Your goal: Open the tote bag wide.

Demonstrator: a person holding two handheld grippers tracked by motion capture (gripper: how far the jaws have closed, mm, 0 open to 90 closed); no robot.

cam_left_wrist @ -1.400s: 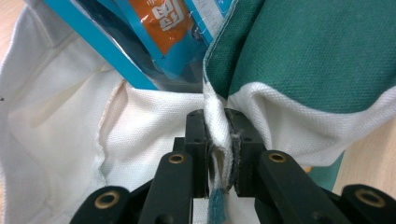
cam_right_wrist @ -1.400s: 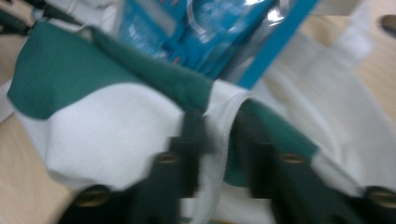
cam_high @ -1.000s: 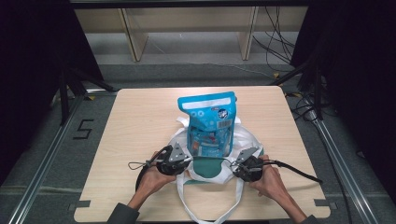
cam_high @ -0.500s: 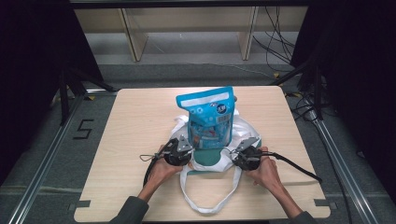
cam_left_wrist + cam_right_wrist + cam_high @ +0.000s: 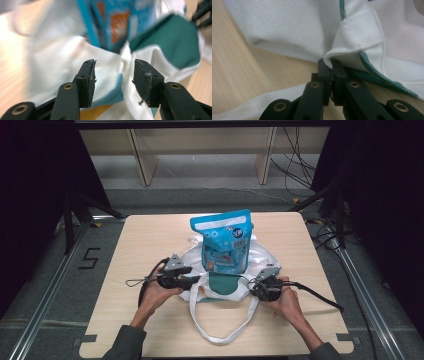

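A white tote bag with a green inner panel lay on the wooden table, roughly central between the side edges and a little nearer the near edge than the far one. A blue pouch with white dots and a barcode stood upright in the bag's mouth, its top tilted slightly toward the far edge. One bag handle looped out across the bare wood toward the near edge. The left gripper sat at the left side of the bag opening, held by the person's left hand; its cable curled on the table toward the left edge. In the left gripper view the jaws stood moderately apart, with the white fabric and a teal-edged fold lying between them, not clamped; the pouch appeared blurred just beyond. The right gripper sat at the right side of the opening, held by the right hand, its cable trailing toward the right edge. In the right gripper view the jaws were closed tight on a folded hem of the white fabric, green piping running just beside the pinch, with tabletop visible under the cloth. Both forearms entered from the near edge.
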